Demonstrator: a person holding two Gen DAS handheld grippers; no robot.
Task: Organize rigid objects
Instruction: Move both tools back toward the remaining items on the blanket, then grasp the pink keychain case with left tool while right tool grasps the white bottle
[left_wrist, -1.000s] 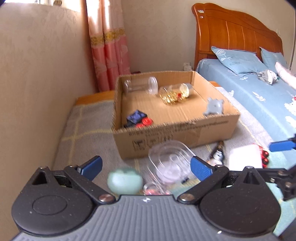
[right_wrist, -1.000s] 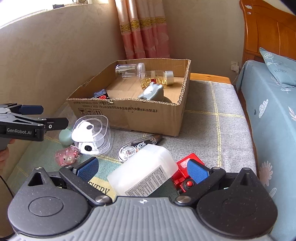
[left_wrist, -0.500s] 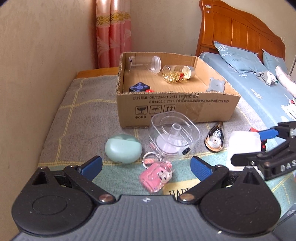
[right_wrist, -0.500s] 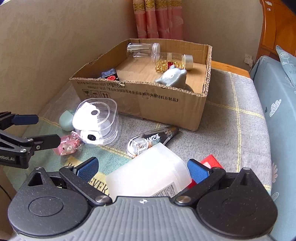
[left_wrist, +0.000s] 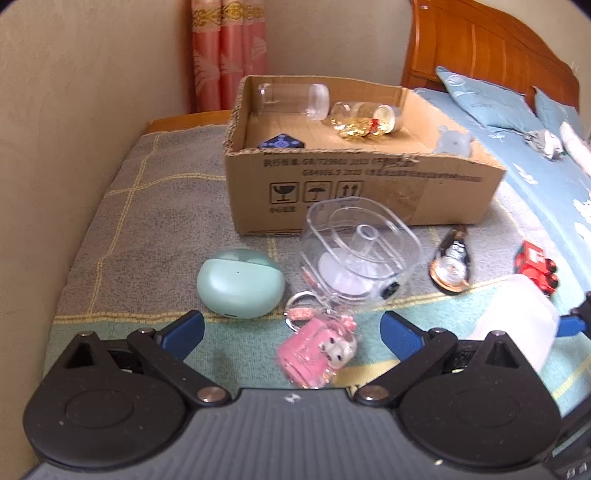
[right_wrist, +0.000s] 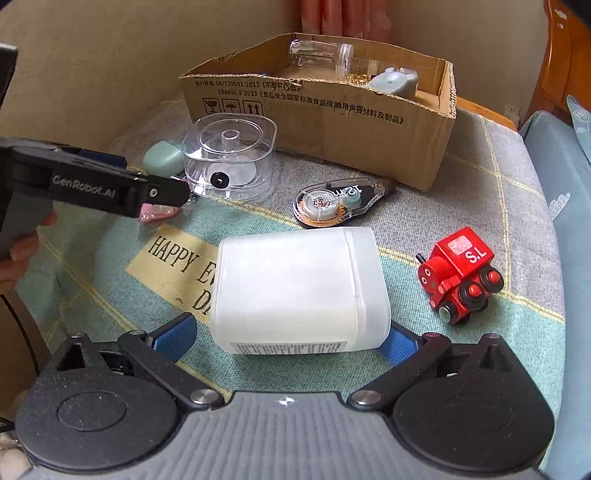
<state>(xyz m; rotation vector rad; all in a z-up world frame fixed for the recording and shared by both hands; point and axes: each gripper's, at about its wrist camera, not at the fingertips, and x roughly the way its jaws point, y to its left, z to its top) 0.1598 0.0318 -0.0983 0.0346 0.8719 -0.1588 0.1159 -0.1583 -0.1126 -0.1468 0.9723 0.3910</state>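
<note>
- Since a second ago both hand-held grippers have come down and forward: the left hand-held gripper (left_wrist: 291, 328) now has the pink keychain charm (left_wrist: 317, 350) between its wide-open fingers, and the right hand-held gripper (right_wrist: 284, 336) brackets the white plastic jar (right_wrist: 299, 291), which lies on its side.
- Neither has closed; both are spread wide and hold nothing, though the right one's far pad appears to touch the jar's side.
- That suggests two pick-ups are about to begin, each bound for the cardboard box (left_wrist: 369, 192), which already holds bottles and small toys.
- Still loose on the blanket (right_wrist: 517, 206): the mint earbud case (left_wrist: 240, 284), clear plastic container (left_wrist: 360, 251), correction tape (right_wrist: 336, 206) and red toy train (right_wrist: 460, 273).
- The clear container sits between the charm and the box, with the keyring just beside it, so lifting must clear it.
</note>
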